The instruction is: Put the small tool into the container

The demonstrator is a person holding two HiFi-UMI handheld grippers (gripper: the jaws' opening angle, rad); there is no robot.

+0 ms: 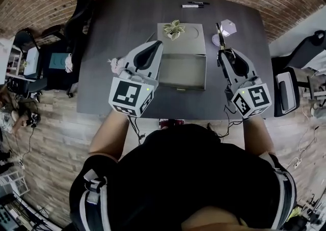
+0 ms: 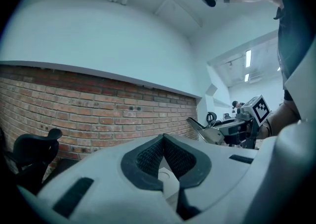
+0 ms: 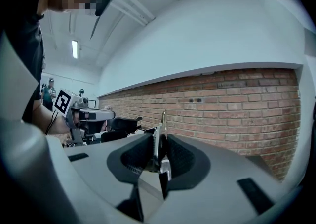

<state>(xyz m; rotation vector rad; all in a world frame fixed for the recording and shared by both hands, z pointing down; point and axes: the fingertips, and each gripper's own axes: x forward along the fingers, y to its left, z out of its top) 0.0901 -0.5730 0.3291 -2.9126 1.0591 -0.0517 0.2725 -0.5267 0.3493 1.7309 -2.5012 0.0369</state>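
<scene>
Readable text: none in any view.
Left cube (image 1: 131, 96): black-and-white square code pattern on each face that shows; no letters, no digits.
Right cube (image 1: 252, 101): the same kind of square code pattern, a different layout; no letters, no digits.
Pens (image 1: 192, 5) at the far edge of the counter (image 1: 102, 46): one has a pale band, and any print on it is too small to read.
</scene>
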